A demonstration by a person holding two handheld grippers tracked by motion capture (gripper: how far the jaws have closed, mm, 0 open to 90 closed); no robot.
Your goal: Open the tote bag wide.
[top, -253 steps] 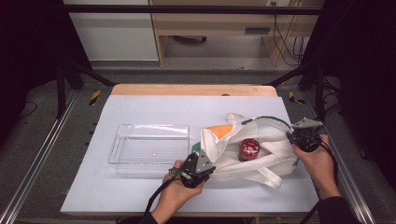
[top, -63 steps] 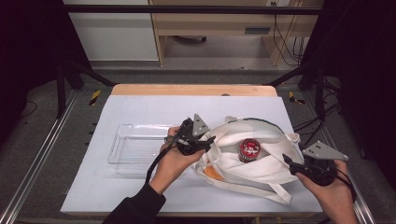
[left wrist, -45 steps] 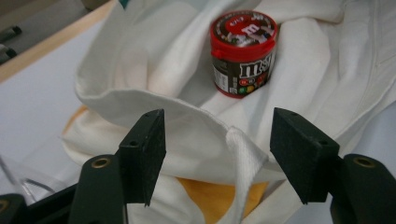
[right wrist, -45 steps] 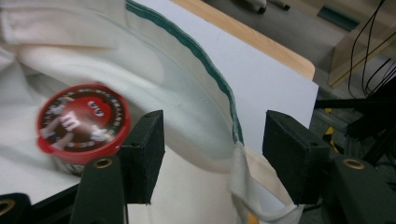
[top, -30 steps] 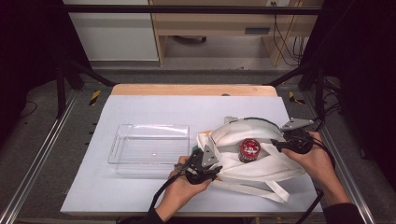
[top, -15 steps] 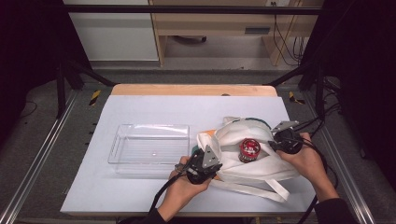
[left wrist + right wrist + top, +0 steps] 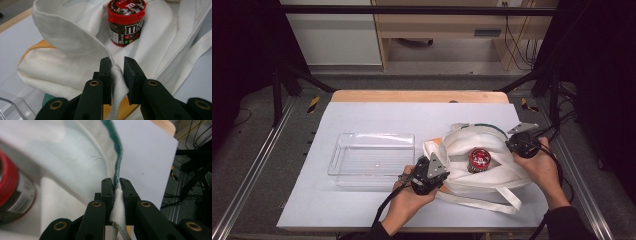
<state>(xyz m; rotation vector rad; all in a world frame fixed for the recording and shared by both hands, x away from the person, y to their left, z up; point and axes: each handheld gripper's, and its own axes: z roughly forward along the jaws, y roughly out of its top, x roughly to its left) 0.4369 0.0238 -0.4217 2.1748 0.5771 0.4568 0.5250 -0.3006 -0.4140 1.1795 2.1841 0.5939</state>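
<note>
Both grippers' fingers have just closed, left gripper and right gripper each pinching the white bag's rim at lower right.

Lab or robotics data-recording workspace, not home. Table under tongs covered with plain white sheet, wooden edge showing at far side — bare test surface. Black metal frame bars rising around table, beyond and to both sides of tongs. Aluminium rails along floor either side. Cables hanging beyond tongs, far right. Plywood bench and white cabinet behind table. Grey floor with yellow-black hazard tape.
</note>
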